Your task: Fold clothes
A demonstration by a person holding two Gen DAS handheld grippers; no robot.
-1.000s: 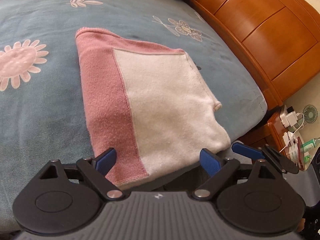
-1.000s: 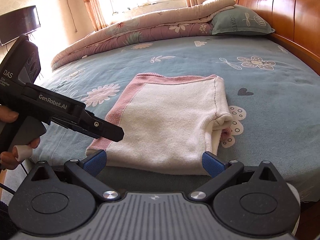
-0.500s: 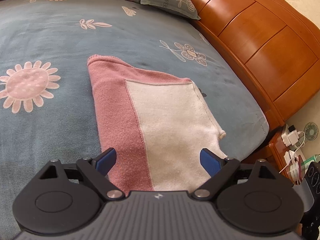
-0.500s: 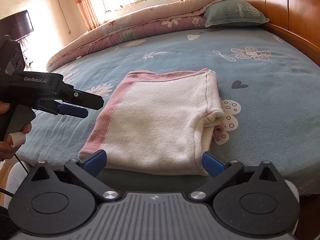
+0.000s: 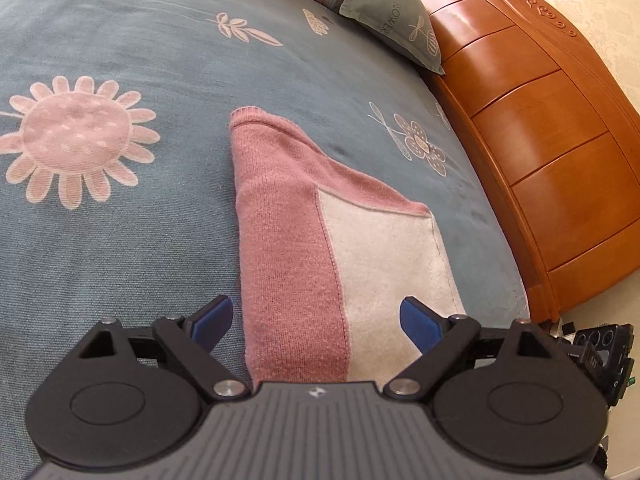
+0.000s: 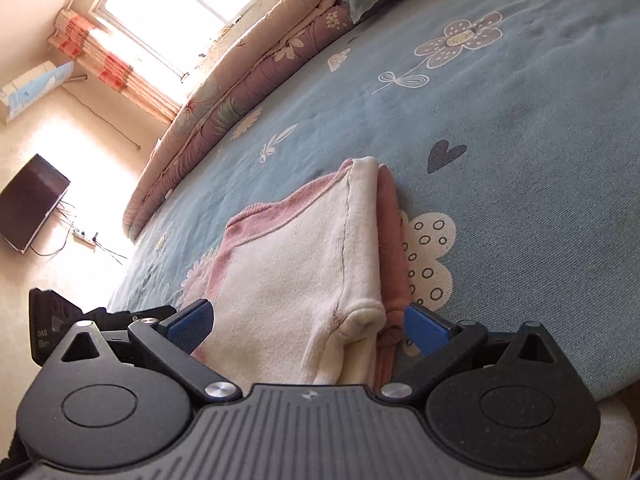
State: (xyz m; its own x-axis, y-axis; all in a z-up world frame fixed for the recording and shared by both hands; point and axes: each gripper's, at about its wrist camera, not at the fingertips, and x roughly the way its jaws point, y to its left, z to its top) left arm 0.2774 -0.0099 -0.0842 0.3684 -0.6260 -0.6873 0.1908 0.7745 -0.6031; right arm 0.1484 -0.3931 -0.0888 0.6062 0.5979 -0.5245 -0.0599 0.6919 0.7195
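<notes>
A folded pink and cream knitted garment point(image 5: 328, 240) lies flat on the blue flowered bedspread point(image 5: 120, 240), near the bed's front edge. My left gripper point(image 5: 316, 320) is open above its near end, blue pads straddling the pink band and part of the cream panel without pressing it. In the right wrist view the same garment point(image 6: 292, 280) shows its cream top and a rolled cuff at the near right corner. My right gripper point(image 6: 308, 324) is open too, its pads on either side of that corner, the view tilted. The body of the left gripper point(image 6: 52, 328) shows at the lower left.
A wooden headboard point(image 5: 540, 140) runs along the right of the bed, with a grey-blue pillow point(image 5: 400, 28) and a rolled quilt point(image 6: 224, 108) at the far end. The body of the right gripper point(image 5: 600, 356) peeks in by the bed's corner. A window point(image 6: 184, 12) and a dark screen point(image 6: 32, 200) are beyond.
Both grippers moved in over the garment's near end, which now lies between each pair of pads. The right view has rolled strongly. Both stay open.
</notes>
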